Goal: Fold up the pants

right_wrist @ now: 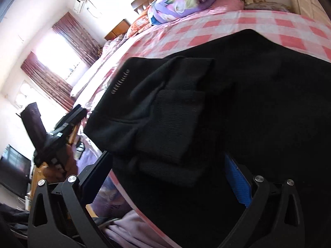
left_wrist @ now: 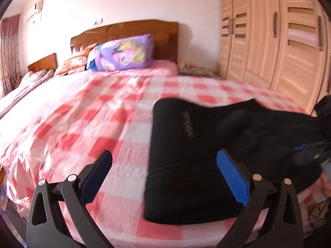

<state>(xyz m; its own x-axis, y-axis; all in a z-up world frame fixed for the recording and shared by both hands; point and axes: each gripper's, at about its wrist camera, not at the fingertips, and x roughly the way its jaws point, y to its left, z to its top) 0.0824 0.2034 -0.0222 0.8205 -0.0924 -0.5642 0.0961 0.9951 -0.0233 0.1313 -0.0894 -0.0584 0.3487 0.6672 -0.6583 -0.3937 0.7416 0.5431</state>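
Note:
The black pants (left_wrist: pixel 198 155) lie folded into a thick stack near the front edge of the bed, small lettering on the top layer. My left gripper (left_wrist: pixel 165 177) is open, jaws wide apart above the pants' left edge, holding nothing. In the right wrist view the pants (right_wrist: pixel 206 113) fill the middle, with the ribbed cuffs folded on top. My right gripper (right_wrist: pixel 167 177) is open with its jaws on either side of the near folded edge; the cloth hides part of both fingers. The right gripper also shows at the right edge of the left wrist view (left_wrist: pixel 310 153).
The bed carries a pink and white checked sheet (left_wrist: pixel 93 113). A purple floral quilt bundle (left_wrist: pixel 124 51) and pillows lie by the wooden headboard (left_wrist: pixel 132 31). A beige wardrobe (left_wrist: pixel 279 41) stands to the right. A curtained window (right_wrist: pixel 55 57) is on the left.

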